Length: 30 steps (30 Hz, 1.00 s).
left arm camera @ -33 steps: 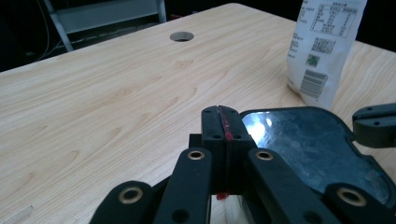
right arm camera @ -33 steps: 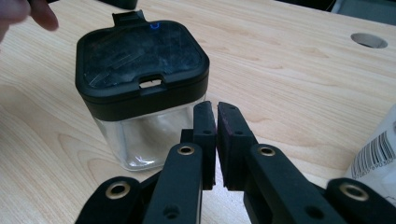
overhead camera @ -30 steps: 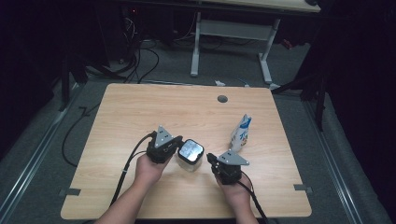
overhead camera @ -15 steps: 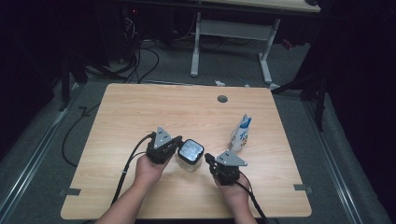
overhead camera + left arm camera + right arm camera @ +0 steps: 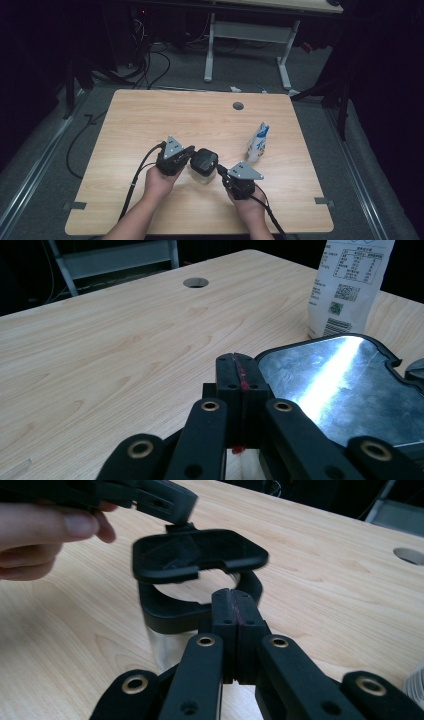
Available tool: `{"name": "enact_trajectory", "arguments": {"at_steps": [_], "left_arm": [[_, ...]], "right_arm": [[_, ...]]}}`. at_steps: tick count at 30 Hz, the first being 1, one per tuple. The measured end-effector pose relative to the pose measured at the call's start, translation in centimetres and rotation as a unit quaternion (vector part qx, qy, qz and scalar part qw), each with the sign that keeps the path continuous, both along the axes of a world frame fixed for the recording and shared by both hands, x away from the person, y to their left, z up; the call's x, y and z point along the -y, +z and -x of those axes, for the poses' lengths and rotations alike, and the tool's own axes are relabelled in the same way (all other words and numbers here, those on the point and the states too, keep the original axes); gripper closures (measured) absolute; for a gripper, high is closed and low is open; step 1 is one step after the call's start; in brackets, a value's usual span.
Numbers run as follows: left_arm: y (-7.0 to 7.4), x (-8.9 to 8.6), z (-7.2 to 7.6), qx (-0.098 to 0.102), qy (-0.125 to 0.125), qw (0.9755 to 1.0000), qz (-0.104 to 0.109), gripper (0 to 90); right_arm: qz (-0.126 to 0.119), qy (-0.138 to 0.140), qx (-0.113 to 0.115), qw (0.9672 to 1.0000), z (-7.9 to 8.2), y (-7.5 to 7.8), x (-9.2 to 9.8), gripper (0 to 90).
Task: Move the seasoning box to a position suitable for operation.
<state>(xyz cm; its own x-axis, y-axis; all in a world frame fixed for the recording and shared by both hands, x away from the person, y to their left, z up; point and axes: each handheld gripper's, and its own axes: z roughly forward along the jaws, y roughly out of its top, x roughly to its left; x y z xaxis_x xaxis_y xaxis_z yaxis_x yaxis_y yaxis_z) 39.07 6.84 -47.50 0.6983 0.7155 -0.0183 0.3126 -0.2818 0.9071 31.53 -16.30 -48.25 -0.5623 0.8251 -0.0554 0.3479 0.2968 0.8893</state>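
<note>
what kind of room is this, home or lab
Most likely a lab or workshop, not a home: a bare wooden table with a cable hole, loose cables on grey floor, and another desk's metal frame behind.

Place: I read this as a lab or test room set up for recording, not a home.
Table (image 5: 150, 120): my work surface is a plain wooden desk with a cable hole (image 5: 238, 106), centre of the high view.
Floor (image 5: 45, 150): grey carpet runs around the desk.
Cables (image 5: 150, 65): loose leads trail at upper left.
Second desk (image 5: 247, 30): its white metal frame stands at top centre.
Lighting: I see dark surroundings beyond the lit desk.
</note>
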Motion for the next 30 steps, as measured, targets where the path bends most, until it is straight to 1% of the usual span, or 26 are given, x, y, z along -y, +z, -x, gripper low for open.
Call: {"name": "enact_trajectory", "arguments": {"at_steps": [2,3,9,13,24,28,30], "left_arm": [[0.0,0.0,0.0,0.0,0.0,1.0,0.001,90.0],[0.0,0.0,0.0,0.0,0.0,1.0,0.002,90.0],[-0.1,-0.1,0.0,-0.001,0.0,1.0,0.006,90.0],[-0.1,-0.1,0.0,-0.001,0.0,1.0,0.008,90.0],[-0.2,0.0,0.1,0.001,0.004,0.9999,0.01,90.0],[-0.1,-0.1,0.1,-0.001,0.005,0.9999,0.01,90.0],[0.0,-0.2,0.1,-0.003,0.01,0.9999,0.012,90.0]], "right_arm": [[0.0,0.004,0.003,1.0,0.1,0.1,-0.2,90.0],[0.001,0.006,0.0,1.0,0.2,0.2,-0.3,90.0],[0.006,0.014,0.001,0.9999,0.4,0.2,-0.8,90.0],[0.005,0.019,0.001,0.9998,0.5,0.2,-0.9,90.0],[0.009,0.023,0.001,0.9997,0.6,0.0,-1.5,90.0],[0.009,0.024,0.005,0.9997,0.6,0.0,-1.6,90.0],[0.008,0.023,0.004,0.9997,0.6,0.2,-1.7,90.0]]}}
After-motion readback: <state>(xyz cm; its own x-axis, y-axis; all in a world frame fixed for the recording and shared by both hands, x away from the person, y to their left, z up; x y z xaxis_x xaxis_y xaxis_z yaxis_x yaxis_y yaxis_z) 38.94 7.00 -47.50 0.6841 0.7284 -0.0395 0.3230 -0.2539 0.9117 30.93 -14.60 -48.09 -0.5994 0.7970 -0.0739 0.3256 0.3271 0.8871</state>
